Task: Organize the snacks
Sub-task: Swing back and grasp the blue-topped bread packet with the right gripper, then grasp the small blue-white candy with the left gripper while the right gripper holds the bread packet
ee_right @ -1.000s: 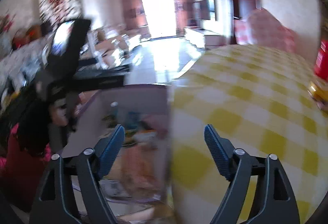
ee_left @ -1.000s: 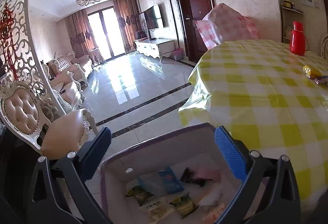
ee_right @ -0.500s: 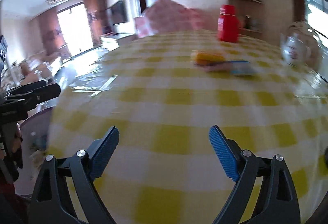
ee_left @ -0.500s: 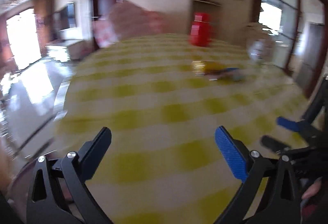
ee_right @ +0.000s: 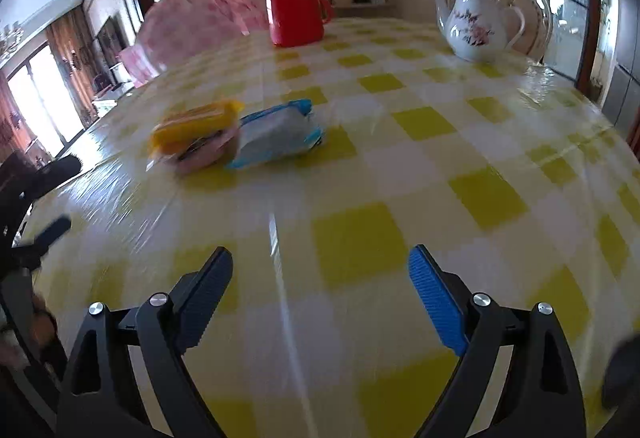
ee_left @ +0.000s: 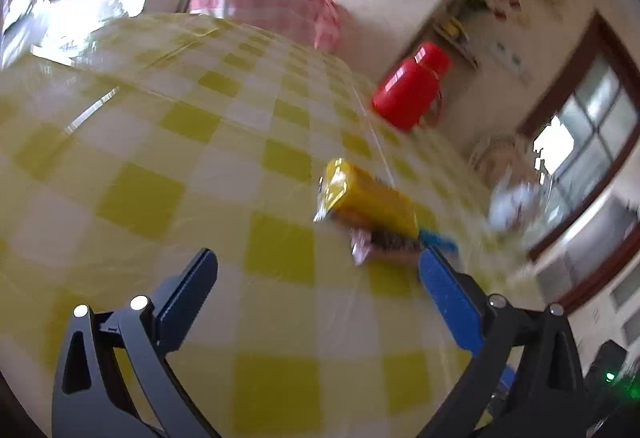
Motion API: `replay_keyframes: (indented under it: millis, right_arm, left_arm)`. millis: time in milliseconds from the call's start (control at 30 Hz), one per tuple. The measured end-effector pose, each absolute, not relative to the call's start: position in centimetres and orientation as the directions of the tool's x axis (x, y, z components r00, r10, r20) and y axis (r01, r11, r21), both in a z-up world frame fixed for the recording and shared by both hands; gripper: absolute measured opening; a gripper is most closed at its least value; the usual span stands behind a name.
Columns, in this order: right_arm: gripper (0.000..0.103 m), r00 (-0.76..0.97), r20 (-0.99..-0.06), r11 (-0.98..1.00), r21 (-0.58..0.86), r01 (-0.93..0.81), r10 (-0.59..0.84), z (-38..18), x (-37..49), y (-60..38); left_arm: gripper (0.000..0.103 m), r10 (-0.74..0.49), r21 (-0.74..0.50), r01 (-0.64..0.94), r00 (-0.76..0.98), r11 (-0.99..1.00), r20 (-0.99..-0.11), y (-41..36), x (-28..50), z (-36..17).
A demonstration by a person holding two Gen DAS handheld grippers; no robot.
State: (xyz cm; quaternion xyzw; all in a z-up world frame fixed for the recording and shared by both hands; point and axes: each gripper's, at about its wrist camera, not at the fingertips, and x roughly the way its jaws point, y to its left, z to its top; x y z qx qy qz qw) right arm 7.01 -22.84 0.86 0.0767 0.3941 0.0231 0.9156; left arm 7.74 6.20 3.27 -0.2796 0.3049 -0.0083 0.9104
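Observation:
Three snack packets lie together on the yellow checked tablecloth [ee_right: 400, 230]: a yellow packet [ee_right: 196, 125], a pink and dark packet [ee_right: 200, 155] under it, and a blue and white packet [ee_right: 280, 133] beside them. My right gripper [ee_right: 320, 258] is open and empty, well short of them. In the left wrist view the yellow packet [ee_left: 368, 197] and the pink packet [ee_left: 380, 244] lie just beyond my open, empty left gripper [ee_left: 316, 262], toward its right finger. One of the left gripper's fingers [ee_right: 56, 167] shows at the left edge of the right wrist view.
A red thermos [ee_right: 294, 3] and a white flowered teapot [ee_right: 476, 25] stand at the far side of the table. A pink checked cover [ee_right: 188, 21] rises behind the far left edge. Shelves and glass doors lie beyond.
Both views swung from the snack-filled box beside the table and the living room onto the table top. The packets now lie much closer. Both grippers stayed open.

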Motion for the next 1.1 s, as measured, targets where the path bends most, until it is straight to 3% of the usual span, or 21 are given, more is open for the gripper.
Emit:
replay_keyframes:
  millis: [167,267,400,433,500,567,800,933,1000,1100]
  right_arm:
    - [0.087,0.675,-0.727,0.989,0.147,-0.024,0.125,0.7,13.0,-20.7]
    - [0.087,0.697,-0.715,0.998,0.009,-0.056,0.046,1.0,15.5,-18.1]
    - [0.087,0.677,-0.733,0.979,-0.183,-0.096,-0.071,0.1,19.2,-15.6]
    - [0.083,0.66,-0.747,0.977,-0.188,-0.105,-0.072,-0.1,19.6,-15.5]
    - [0.058,0.676,-0.734,0.974,-0.194,-0.114,-0.067,0.1,19.0,-15.6]
    - [0.049,0.693,-0.721,0.978,-0.137,-0.156,0.009,0.9,16.5,-16.2]
    - [0.049,0.67,-0.718,0.966,0.015,-0.258,0.19,1.7,4.3,-20.1]
    - [0.049,0.685,-0.708,0.985,0.109,-0.13,0.169,1.2,0.8,-24.4]
    - [0.049,0.718,-0.69,0.994,0.109,-0.026,0.094,1.8,0.7,-26.1]
    - [0.049,0.732,-0.675,0.982,0.183,0.044,0.093,2.1,0.6,-28.1]
  left_arm:
    - [0.101,-0.128,-0.47,-0.158,0.844,0.869,-0.52,6.8,8.3,3.6]
    - [0.101,-0.104,-0.48,-0.158,0.874,0.863,-0.475,7.3,7.9,4.4]
    - [0.101,-0.133,-0.456,-0.116,0.868,0.883,-0.478,6.6,8.1,4.8]
    - [0.101,-0.135,-0.442,-0.105,0.868,0.891,-0.478,6.4,8.0,5.0]
    - [0.101,-0.14,-0.412,-0.08,0.868,0.908,-0.476,6.3,8.0,5.3]
    - [0.101,-0.123,-0.402,-0.088,0.875,0.911,-0.469,6.8,7.7,5.4]
    - [0.101,-0.212,-0.445,-0.049,0.828,0.894,-0.519,6.6,8.6,4.3]
    - [0.101,-0.309,-0.405,0.076,0.777,0.911,-0.549,2.4,8.9,3.7]
    - [0.101,-0.333,-0.378,0.125,0.759,0.918,-0.56,-0.1,9.5,3.7]
    - [0.101,-0.345,-0.322,0.179,0.73,0.93,-0.59,-4.9,11.7,3.6]
